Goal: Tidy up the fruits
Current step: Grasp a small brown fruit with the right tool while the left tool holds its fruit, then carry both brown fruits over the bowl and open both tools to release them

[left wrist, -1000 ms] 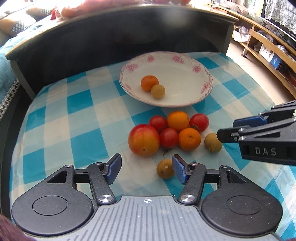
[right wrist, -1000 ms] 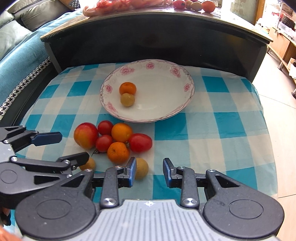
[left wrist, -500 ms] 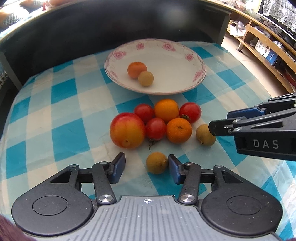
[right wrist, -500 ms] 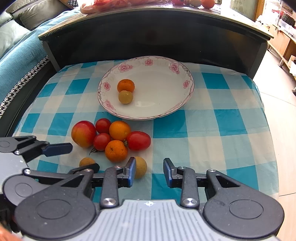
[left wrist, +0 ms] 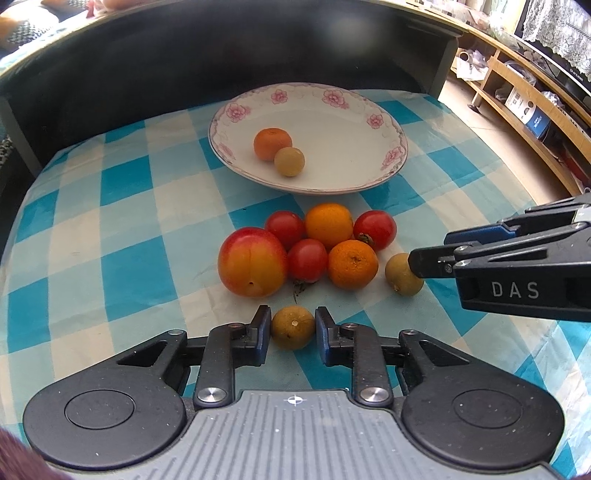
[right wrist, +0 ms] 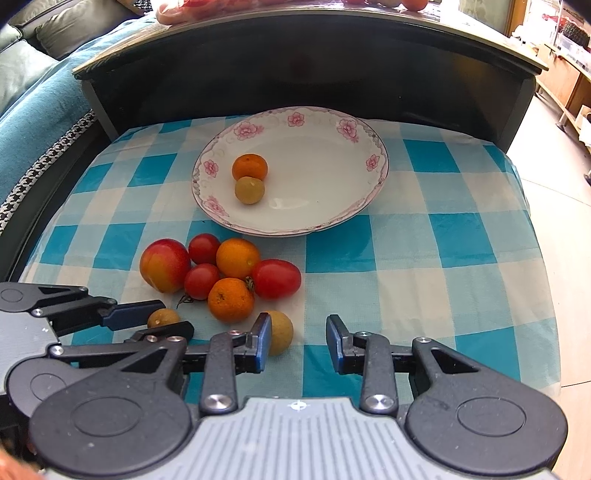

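Nearest the left wrist camera, the left gripper (left wrist: 291,332) has its blue pads closed in on either side of a small brown longan (left wrist: 292,328) that sits on the cloth, pinching it or very nearly so. In the right wrist view the right gripper (right wrist: 299,341) is spread wide; a second longan (right wrist: 280,332) rests against the inside of its left pad, with open cloth between the fruit and the other pad. The side of the right gripper reads "DAS" in white letters in the left wrist view.

The worktop is covered by a blue, pale-blue and cream checked tablecloth (right wrist: 443,280). Just beyond the grippers lies a tight cluster of fruit: a large red-and-yellow peach (left wrist: 252,267), three red tomatoes (left wrist: 307,259) and two oranges (left wrist: 352,264), all touching their neighbours.

Farther back stands a white plate (right wrist: 325,218) with pink flowers around its rim. On it lie a small orange (right wrist: 249,167) and a third longan (right wrist: 249,189), touching each other, left of the plate's middle.

Behind the plate a dark curved wall rises to an upper shelf (right wrist: 369,26), where more fruit shows, blurred. A teal sofa (right wrist: 33,122) with a houndstooth edge stands to the left, and wooden shelving (left wrist: 517,103) with boxes runs along the right over a pale floor; the box labels are too small to read.
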Demonstrator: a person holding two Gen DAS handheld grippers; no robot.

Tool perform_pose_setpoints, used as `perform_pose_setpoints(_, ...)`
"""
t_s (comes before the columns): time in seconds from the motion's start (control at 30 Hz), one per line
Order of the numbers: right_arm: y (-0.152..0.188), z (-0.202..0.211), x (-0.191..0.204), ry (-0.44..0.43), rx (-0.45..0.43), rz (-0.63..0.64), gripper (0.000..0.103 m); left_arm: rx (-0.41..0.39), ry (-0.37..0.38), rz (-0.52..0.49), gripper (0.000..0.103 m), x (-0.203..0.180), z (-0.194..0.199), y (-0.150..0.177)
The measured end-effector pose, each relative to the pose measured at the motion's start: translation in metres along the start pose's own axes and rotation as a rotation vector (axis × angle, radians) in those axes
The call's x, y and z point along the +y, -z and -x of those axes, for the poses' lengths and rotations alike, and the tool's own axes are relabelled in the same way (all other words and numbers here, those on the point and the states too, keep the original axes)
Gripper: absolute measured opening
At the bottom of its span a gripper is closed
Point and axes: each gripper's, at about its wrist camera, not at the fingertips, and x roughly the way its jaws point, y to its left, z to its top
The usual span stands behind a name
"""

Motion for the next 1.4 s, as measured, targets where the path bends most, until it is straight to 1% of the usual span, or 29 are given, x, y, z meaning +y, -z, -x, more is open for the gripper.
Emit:
perform_pose_setpoints(0.3, -0.004, -0.003, -0.003, -0.024, 0.011, -0.033, 0.035, 0.002, 0.006, 0.003, 0.033, 0.002, 0.004, 0.001)
perform_pose_setpoints(0.4, -0.005, -0.005, 0.003, -0.033, 0.014, -0.016, 0.035, 0.015, 0.002, -0.002, 0.033, 0.002, 0.000, 0.002)
perform_pose_setpoints(0.5, -0.005, -0.007, 0.007, -0.040, 0.019, -0.003, 0.037, 0.013, 0.000, -0.011, 0.033, 0.001, -0.001, 0.003)
perform_pose_setpoints(0.63, -0.005, -0.012, 0.012, -0.046, 0.032, 0.019, 0.038, 0.011, -0.002, -0.018, 0.033, 0.000, -0.001, 0.004)
perform_pose_setpoints(0.8, -0.004, -0.017, 0.022, -0.032, 0.046, 0.077, 0.037, 0.011, -0.005, -0.028, 0.033, -0.002, 0.000, 0.005)
perform_pose_setpoints(0.87, -0.004, -0.019, 0.023, -0.035, 0.050, 0.078, 0.036, 0.010, -0.007, -0.034, 0.033, -0.003, -0.001, 0.005)
perform_pose_setpoints(0.97, -0.003, -0.019, 0.024, -0.044, 0.050, 0.083, 0.031, 0.010, -0.010, -0.044, 0.033, -0.004, -0.001, 0.006)
perform_pose_setpoints(1.4, 0.000, -0.019, 0.026, -0.038, 0.036, 0.108, 0.030, 0.008, -0.015, -0.082, 0.034, -0.008, -0.002, 0.007)
